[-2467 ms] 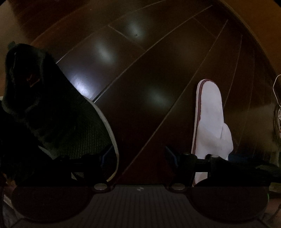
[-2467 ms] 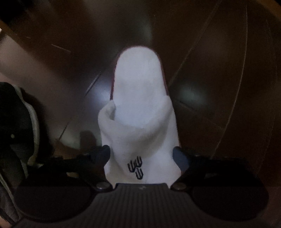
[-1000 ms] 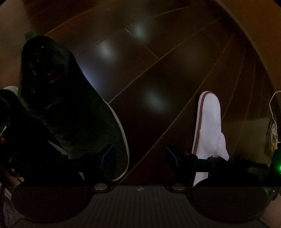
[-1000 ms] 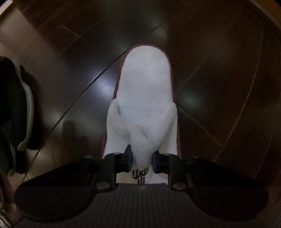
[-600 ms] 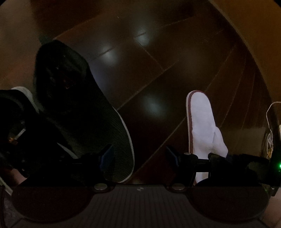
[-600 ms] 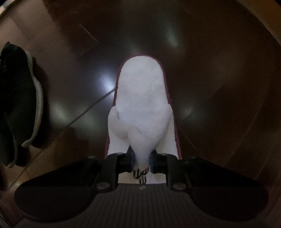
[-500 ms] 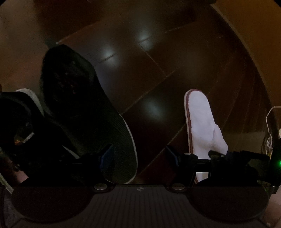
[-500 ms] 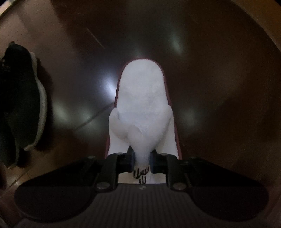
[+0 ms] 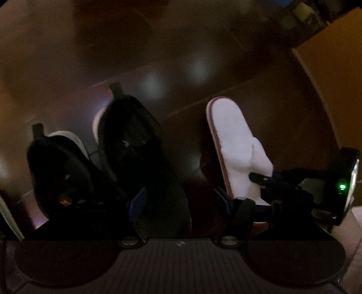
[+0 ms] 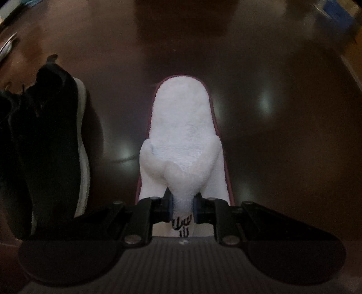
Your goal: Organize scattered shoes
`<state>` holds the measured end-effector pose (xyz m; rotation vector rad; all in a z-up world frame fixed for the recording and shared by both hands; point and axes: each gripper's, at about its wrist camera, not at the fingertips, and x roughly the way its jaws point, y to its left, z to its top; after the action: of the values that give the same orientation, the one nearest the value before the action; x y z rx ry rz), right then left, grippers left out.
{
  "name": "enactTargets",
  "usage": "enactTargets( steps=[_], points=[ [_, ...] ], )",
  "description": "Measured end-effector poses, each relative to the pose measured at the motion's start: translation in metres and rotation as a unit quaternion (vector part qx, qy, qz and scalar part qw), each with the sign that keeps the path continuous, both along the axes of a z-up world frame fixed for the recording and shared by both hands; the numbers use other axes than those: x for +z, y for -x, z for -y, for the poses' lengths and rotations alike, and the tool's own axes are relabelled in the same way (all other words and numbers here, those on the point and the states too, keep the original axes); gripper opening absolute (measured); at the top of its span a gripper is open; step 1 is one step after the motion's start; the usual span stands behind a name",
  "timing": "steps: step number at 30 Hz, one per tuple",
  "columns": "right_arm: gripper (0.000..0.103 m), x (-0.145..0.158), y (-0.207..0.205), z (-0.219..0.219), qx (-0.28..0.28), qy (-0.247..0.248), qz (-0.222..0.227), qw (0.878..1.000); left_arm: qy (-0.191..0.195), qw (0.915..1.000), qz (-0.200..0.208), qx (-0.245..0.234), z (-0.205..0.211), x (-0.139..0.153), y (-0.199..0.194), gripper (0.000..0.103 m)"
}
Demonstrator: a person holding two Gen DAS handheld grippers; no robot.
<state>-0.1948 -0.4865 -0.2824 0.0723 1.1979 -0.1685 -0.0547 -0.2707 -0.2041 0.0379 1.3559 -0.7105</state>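
Observation:
A white terry slipper [image 10: 183,135] with a dark red edge lies toe-away on the dark wood floor. My right gripper [image 10: 182,205] is shut on the pinched upper of the slipper, near its black logo. In the left wrist view the same slipper [image 9: 235,140] sits to the right, with the right gripper [image 9: 260,178] clamped on it. Two black sneakers [image 9: 135,153] [image 9: 61,171] with pale soles stand side by side on the left. My left gripper [image 9: 179,201] is open above the floor, its left finger over the nearer sneaker's toe. That sneaker [image 10: 52,140] lies just left of the slipper.
The dark glossy wood floor [image 10: 282,113] stretches ahead and to the right of the slipper. A light brown wall or panel [image 9: 334,45] rises at the far right. A hand [image 9: 348,226] shows at the right edge. Blurred clutter [image 10: 337,13] lies far back right.
My right gripper shut on the slipper's upper and brought the slipper closer to the sneakers. The left wrist view pulled back and now shows both sneakers; the left gripper stayed open.

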Motion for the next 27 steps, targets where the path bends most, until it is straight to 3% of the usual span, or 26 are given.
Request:
enactTargets(
  steps=[2, 11, 16, 21, 23, 27],
  points=[
    [0.018, -0.003, -0.011, -0.004, 0.021, 0.002, -0.001, 1.0, 0.004, 0.9999, 0.002, 0.011, -0.006, 0.004, -0.006, 0.071],
    [0.018, 0.015, 0.04, 0.028, 0.056, 0.014, -0.02, 0.998, 0.01, 0.9983, 0.018, 0.054, -0.038, 0.027, -0.032, 0.071],
    [0.018, 0.004, 0.019, 0.009, 0.059, 0.014, -0.031, 0.998, -0.007, 0.9963, 0.03, 0.08, -0.054, 0.035, -0.046, 0.071],
    [0.021, 0.009, 0.01, 0.017, 0.04, 0.006, -0.039, 0.998, -0.031, 0.9933, 0.054, 0.097, -0.067, 0.051, -0.058, 0.071],
    [0.025, 0.002, 0.003, 0.019, 0.033, 0.001, -0.042, 0.999, -0.039, 0.9924, 0.06, 0.1, -0.075, 0.054, -0.067, 0.071],
    [0.051, 0.006, -0.001, 0.026, 0.002, -0.01, -0.034, 0.999, -0.052, 0.9904, 0.069, 0.109, -0.077, 0.064, -0.074, 0.071]
  ],
)
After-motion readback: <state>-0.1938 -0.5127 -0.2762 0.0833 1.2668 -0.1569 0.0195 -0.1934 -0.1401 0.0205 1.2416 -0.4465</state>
